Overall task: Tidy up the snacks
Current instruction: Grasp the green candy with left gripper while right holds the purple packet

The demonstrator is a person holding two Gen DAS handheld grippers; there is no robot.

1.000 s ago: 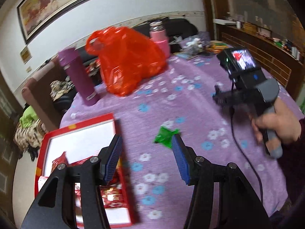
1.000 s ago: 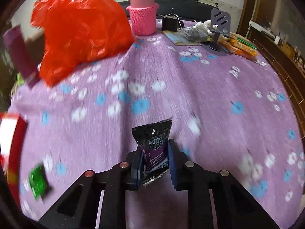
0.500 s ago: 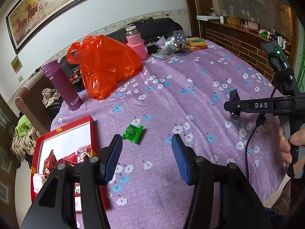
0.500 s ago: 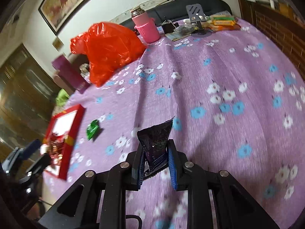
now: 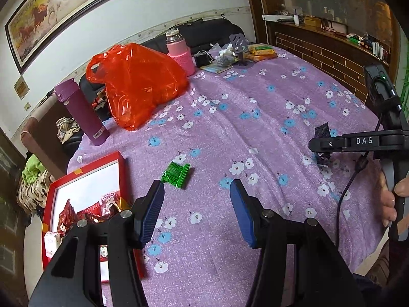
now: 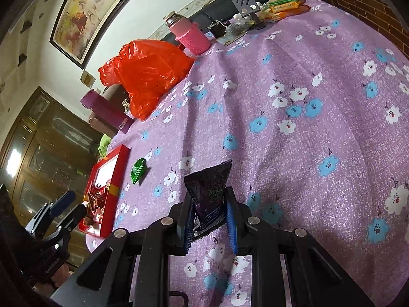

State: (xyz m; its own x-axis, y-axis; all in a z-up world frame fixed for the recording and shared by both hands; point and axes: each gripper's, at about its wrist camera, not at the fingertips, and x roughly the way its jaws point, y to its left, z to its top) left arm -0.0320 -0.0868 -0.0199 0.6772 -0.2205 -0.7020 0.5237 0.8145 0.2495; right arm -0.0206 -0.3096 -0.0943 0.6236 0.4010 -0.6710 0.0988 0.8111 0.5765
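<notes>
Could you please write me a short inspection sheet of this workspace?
Surface: purple floral tablecloth.
Job's things: green snack packet lying loose beside red box, which holds red snacks; dark snack packet.
Clutter: orange bag, purple bottle, pink bottle.
Grippers: left gripper open, empty; right gripper shut on dark snack packet.
Cables: black cable.
Surroundings: framed painting.
</notes>
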